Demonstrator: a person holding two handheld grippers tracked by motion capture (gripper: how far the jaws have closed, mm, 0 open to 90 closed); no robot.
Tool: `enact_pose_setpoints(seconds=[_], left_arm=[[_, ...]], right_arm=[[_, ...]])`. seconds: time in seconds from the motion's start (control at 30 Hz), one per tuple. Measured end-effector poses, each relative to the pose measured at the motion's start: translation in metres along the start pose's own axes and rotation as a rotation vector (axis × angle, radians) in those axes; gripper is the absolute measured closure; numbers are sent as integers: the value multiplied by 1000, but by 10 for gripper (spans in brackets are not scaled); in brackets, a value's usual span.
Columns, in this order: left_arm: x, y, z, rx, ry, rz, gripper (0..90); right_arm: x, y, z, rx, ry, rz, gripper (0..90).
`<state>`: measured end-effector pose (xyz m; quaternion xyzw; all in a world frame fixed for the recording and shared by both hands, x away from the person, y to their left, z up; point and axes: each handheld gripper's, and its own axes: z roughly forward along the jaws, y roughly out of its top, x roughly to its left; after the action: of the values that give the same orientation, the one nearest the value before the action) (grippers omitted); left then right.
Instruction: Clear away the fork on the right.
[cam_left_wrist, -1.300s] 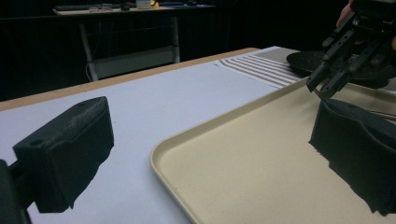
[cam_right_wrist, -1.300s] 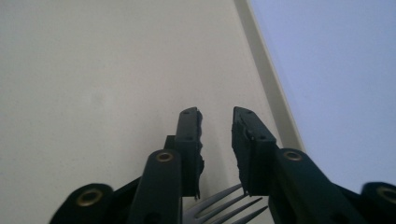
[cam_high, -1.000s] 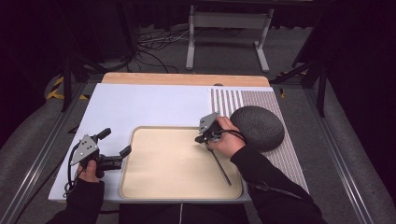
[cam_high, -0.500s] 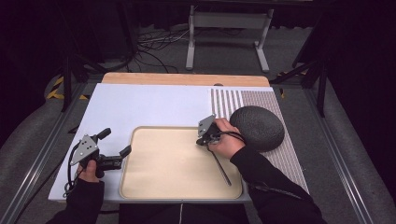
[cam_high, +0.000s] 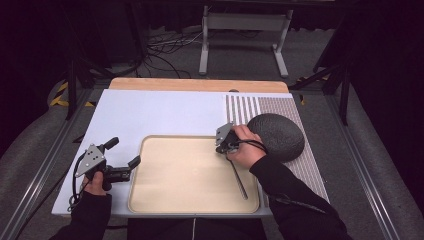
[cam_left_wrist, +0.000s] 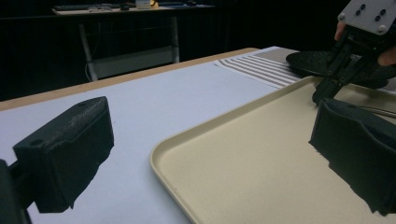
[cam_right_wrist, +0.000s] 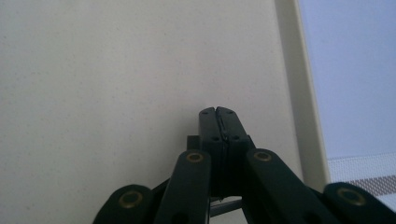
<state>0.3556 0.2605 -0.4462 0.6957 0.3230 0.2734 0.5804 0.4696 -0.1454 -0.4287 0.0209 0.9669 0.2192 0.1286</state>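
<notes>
Right tool jaws pressed together, empty, over beige tray; left tool wide apart beside tray's edge.

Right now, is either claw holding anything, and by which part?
Nothing is held. The left claw is open and empty beside the tray; the right claw is shut over the tray with nothing between its jaws.
</notes>
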Motion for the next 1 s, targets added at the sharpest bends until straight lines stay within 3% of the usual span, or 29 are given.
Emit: enact_pose_setpoints(seconds=[0.4,1.0], left_arm=[[0,0,0,2,-2,1,2],[0,0,0,6,-4,-3,2]], right_arm=[[-7,-15,-7,49,-36,26,897],[-14,-28,-13,67,-51,57,897]])
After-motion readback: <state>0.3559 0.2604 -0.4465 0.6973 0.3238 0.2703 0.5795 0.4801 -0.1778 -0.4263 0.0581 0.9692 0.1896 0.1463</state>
